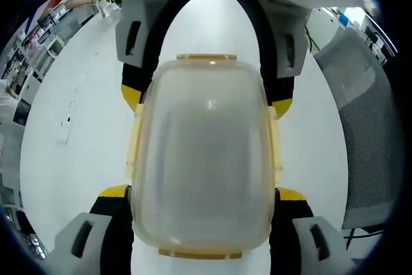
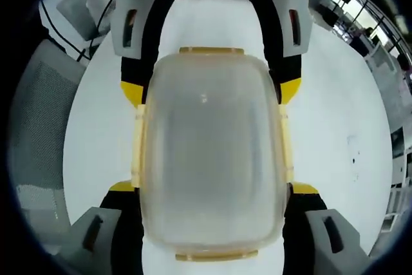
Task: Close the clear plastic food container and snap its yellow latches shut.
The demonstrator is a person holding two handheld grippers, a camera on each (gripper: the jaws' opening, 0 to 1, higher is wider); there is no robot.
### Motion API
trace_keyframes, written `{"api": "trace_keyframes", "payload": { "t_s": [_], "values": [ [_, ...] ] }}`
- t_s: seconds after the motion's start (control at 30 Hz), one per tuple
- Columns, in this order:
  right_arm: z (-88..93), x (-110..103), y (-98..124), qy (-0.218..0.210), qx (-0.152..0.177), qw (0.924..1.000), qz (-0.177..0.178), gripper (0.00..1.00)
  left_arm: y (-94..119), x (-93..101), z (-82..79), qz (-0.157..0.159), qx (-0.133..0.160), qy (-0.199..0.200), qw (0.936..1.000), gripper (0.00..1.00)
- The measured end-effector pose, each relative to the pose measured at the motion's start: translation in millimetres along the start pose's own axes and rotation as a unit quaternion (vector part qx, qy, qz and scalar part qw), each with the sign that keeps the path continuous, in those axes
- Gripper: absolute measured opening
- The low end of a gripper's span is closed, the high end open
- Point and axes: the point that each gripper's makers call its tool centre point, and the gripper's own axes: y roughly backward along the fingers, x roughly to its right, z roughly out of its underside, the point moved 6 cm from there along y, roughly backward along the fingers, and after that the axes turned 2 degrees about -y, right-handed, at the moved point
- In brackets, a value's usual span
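Filling mid-frame in both views, my clear container (image 1: 205, 159) sits lidded on the white table (image 1: 77, 159), left gripper (image 1: 205, 223) and right gripper (image 2: 212, 223) spread astride opposite ends, so I judge pressing the yellow latches (image 1: 206, 59) comes next

Clear container (image 1: 205, 159) with lid on, lying on white table (image 1: 77, 159), yellow latches (image 1: 206, 60) at near and far ends. Left gripper (image 1: 205, 223) straddling near end; right gripper (image 1: 206, 104) straddling far end. Grey mesh chair (image 1: 367, 140) beside table.
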Motion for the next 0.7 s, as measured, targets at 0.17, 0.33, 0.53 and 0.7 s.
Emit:
{"api": "trace_keyframes", "payload": {
  "t_s": [0.17, 0.33, 0.53, 0.7],
  "values": [
    [-2.5, 14, -1, -0.003, -0.005, 1.0, 0.002, 0.88, 0, -14.0, 2.0, 0.001, 0.003, -0.002, 1.0, 0.86],
    [-2.7, 27, -1, -0.008, -0.001, 1.0, 0.004, 0.88, 0, -27.6, 1.4, 0.002, 0.001, -0.006, 1.0, 0.86],
    [-3.1, 27, -1, -0.009, -0.002, 1.0, 0.001, 0.89, 0, -26.8, 1.9, -0.002, 0.002, -0.007, 1.0, 0.86],
    [-2.2, 26, -1, -0.01, 0.001, 0.9999, 0.002, 0.89, 0, -27.2, 1.5, 0.002, -0.002, -0.009, 1.0, 0.86]
  ]
}}
